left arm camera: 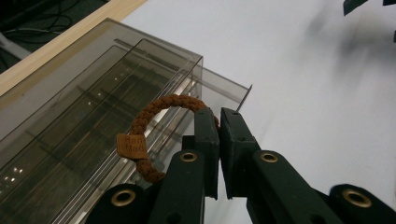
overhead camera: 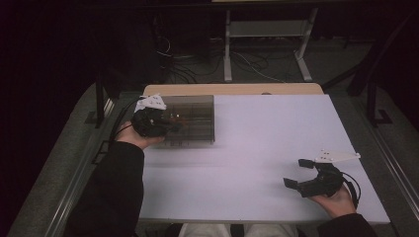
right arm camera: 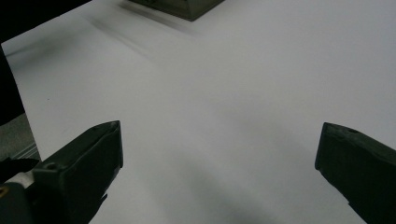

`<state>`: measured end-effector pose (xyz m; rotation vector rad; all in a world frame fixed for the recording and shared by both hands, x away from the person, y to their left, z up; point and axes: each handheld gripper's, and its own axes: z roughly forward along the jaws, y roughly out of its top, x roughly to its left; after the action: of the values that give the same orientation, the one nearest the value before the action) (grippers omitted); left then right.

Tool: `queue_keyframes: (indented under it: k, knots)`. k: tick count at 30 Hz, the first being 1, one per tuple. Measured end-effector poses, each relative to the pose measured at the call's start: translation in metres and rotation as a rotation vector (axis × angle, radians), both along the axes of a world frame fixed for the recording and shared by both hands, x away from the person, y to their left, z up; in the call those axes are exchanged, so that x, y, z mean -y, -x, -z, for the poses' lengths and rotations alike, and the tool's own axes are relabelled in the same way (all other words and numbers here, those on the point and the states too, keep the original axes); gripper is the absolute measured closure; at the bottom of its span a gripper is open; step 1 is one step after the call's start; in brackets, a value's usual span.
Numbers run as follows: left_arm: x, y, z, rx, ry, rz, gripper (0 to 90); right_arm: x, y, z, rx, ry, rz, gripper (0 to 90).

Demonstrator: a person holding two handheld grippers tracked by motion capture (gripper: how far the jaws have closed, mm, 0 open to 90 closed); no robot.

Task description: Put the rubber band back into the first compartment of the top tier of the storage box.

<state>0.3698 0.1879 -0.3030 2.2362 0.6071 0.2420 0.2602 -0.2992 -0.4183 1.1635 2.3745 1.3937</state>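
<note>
Left hand-held gripper [left arm camera: 219,140] pinches braided brown bracelet [left arm camera: 156,121], left-centre of frame | hangs over smoked acrylic organizer box [left arm camera: 84,121], upper left of desk [overhead camera: 276,143] | bracelet picked, not yet placed | right hand-held gripper [overhead camera: 302,174] wide open, empty, lower right.

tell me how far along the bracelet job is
Done: the left claw has picked up the brown braided bracelet and is shut on it. In hand: it holds it over the smoky clear box. Left: lowering it in and releasing. The right claw waits open over the table.
</note>
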Motion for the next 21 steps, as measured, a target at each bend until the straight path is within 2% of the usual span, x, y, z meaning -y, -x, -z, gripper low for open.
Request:
queue_keyframes:
  k: [8,21]
  knots:
    - [-0.013,-0.001,0.006,-0.010,-0.023,-0.032,85.1,0.000,0.000,0.000,-0.011,-0.001,0.004,0.2]
    - [-0.031,-0.003,0.015,-0.017,-0.028,-0.083,85.1,0.000,0.000,0.000,-0.010,-0.001,0.006,0.2]
